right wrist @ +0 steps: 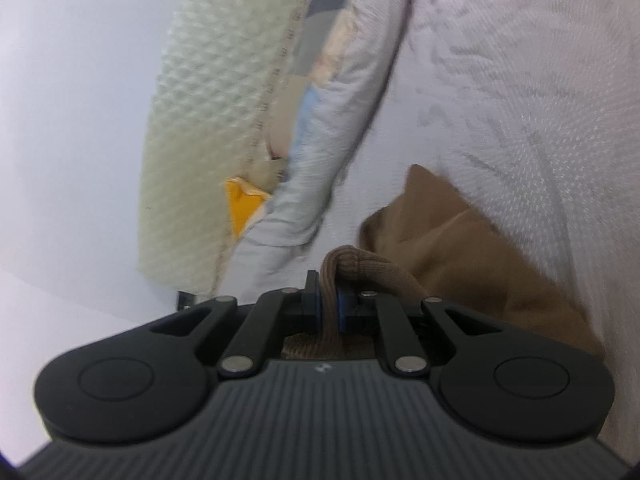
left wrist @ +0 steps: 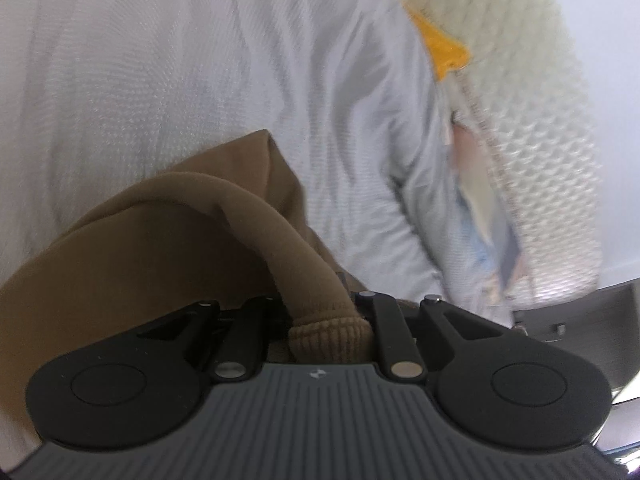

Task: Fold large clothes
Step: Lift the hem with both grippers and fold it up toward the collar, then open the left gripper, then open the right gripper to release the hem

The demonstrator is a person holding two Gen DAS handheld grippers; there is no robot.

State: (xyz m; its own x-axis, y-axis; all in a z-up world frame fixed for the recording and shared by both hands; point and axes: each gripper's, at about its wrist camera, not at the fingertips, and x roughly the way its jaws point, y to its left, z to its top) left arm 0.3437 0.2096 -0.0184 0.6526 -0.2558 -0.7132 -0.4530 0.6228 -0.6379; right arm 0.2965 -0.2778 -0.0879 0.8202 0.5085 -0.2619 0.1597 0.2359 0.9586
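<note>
**Both grippers clamped on brown garment over white bed**

Left gripper [left wrist: 326, 316]: nearly closed, pinching a ribbed cuff [left wrist: 328, 334] of the brown garment [left wrist: 132, 248]. Cuff bunched between the jaws; pads hidden behind the cloth. Sleeve arcs up and left from the cuff as a thick roll, then drops into the rest of the fabric lying at lower left on the sheet [left wrist: 160, 60].

Right gripper [right wrist: 326, 304]: fully closed on ribbed hem [right wrist: 350, 260] of the same brown garment [right wrist: 480, 264]. Blue pads [right wrist: 342, 310] visible pressing on both sides of the fold. Rest of the cloth trails right and down over the white sheet [right wrist: 520, 80].

Background, both views blurred: white textured sheet with grey streak pattern, crumpled grey-white duvet [left wrist: 416, 168] along the bed edge, quilted pale-green headboard [left wrist: 532, 120] with a yellow patch [left wrist: 440, 48] at its edge, patchwork fabric wedged between duvet and headboard. Plain white wall [right wrist: 72, 120] beyond. Dark furniture [left wrist: 580, 320] at right edge of left view, type unclear.
</note>
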